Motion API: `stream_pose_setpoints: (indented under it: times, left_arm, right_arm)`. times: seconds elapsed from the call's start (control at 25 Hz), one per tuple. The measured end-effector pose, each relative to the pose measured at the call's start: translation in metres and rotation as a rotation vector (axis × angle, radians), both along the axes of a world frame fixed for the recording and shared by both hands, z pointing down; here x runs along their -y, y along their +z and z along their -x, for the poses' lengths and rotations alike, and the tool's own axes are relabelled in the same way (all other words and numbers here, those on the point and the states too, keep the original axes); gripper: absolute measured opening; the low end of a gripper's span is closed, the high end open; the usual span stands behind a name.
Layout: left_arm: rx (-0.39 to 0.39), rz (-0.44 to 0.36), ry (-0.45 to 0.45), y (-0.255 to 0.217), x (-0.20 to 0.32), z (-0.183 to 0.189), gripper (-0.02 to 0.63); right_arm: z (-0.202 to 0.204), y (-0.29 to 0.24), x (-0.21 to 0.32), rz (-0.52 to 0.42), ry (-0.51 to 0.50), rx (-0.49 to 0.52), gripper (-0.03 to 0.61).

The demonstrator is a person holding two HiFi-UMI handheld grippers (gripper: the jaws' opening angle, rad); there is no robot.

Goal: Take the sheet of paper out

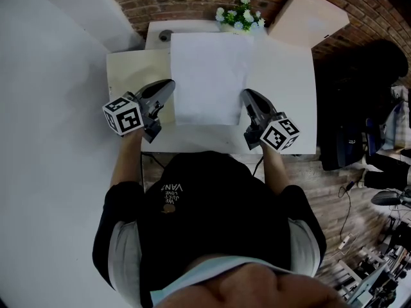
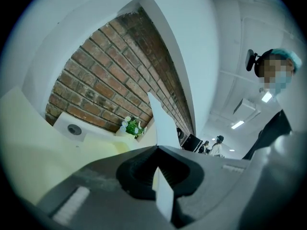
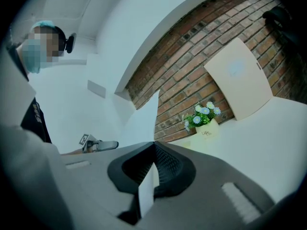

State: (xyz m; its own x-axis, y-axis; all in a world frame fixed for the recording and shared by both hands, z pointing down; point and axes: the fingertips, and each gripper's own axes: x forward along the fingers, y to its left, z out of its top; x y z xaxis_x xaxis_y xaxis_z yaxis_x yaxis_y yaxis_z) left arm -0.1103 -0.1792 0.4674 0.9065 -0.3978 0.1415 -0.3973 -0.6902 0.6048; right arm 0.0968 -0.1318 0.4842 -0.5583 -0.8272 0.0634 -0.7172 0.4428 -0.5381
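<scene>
Pinched at its side edges by my left claw (image 1: 169, 84) and right claw (image 1: 246, 95), the sheet of paper (image 1: 207, 76) runs lengthwise up-frame

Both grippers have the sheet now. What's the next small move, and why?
Probably lower the sheet flat onto the table before any release. The left gripper and right gripper are each shut on a side edge, with the sheet spread between them over the tabletop.
</scene>
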Motion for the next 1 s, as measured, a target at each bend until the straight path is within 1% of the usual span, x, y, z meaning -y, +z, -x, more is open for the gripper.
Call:
stream_pose_setpoints:
  times: [0.4,1.0]
  left_arm:
    - [-0.010,0.025,0.013,0.010,0.004,-0.002,0.000]
    - [-0.015,0.035,0.005,0.012,0.016,0.005,0.000]
  right_arm:
    - [-0.001,0.008,0.001,0.019,0.026,-0.012,0.000]
    - [0.006,0.010,0.014,0.023,0.015,-0.012,-0.002]
